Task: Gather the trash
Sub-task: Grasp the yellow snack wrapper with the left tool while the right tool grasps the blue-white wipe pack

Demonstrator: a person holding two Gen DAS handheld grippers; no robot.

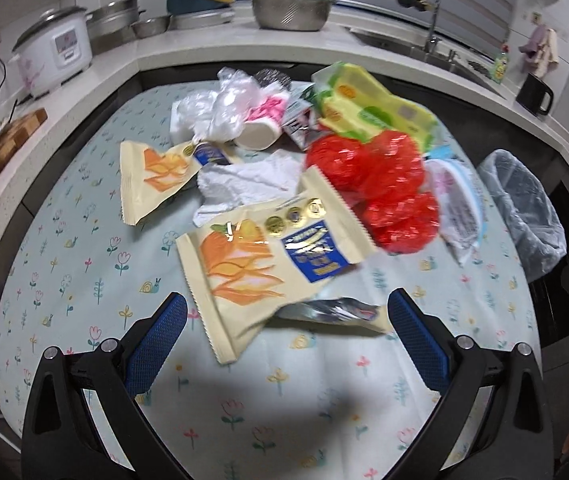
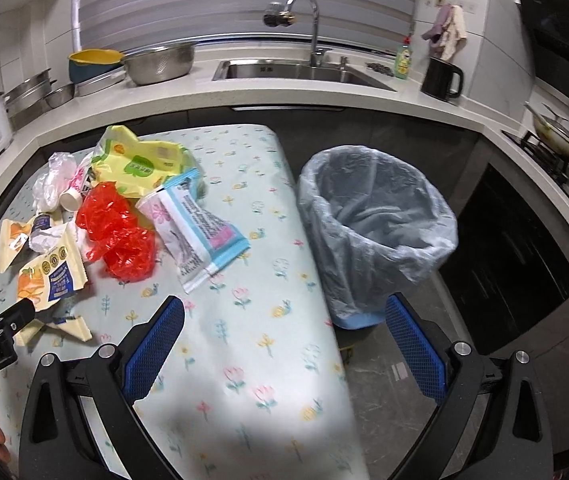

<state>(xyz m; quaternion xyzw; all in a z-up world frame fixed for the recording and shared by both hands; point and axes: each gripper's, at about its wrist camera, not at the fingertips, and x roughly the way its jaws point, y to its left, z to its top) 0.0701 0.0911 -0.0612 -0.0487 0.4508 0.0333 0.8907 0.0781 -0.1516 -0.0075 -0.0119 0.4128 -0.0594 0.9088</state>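
Held the left gripper (image 1: 287,298) low over the table (image 1: 64,240), fingers wide apart, clamped on nothing. Held the right gripper (image 2: 284,303) the same way: fingers wide apart, nothing between them but table edge and floor.

Found the trash heaped at 12 o'clock from the left fingers. Found the nearest piece, a cream wrapper (image 1: 252,264), right there, with its near end poking in between the two blue pads. Could not tell if touching a pad or not; looked just apart. Saw its long side run from 7 o'clock up to 1 o'clock, so slanted across the gap, not straight along it. Saw a red bag (image 1: 372,184) past it at 1 o'clock.

From the right fingers, saw that same wrapper far off at 9 o'clock, and a blue and white pack (image 2: 196,232) nearer at 11 o'clock. Saw the bin (image 2: 376,216) off the table at 1 o'clock, close by, mouth open and up.

Judged the left side nearer the wrapper, by a lot. Judged a small turn needed to square the pads to that slant, then a push ahead and a squeeze. Judged the bin a swing away to 3 o'clock from the left fingers.
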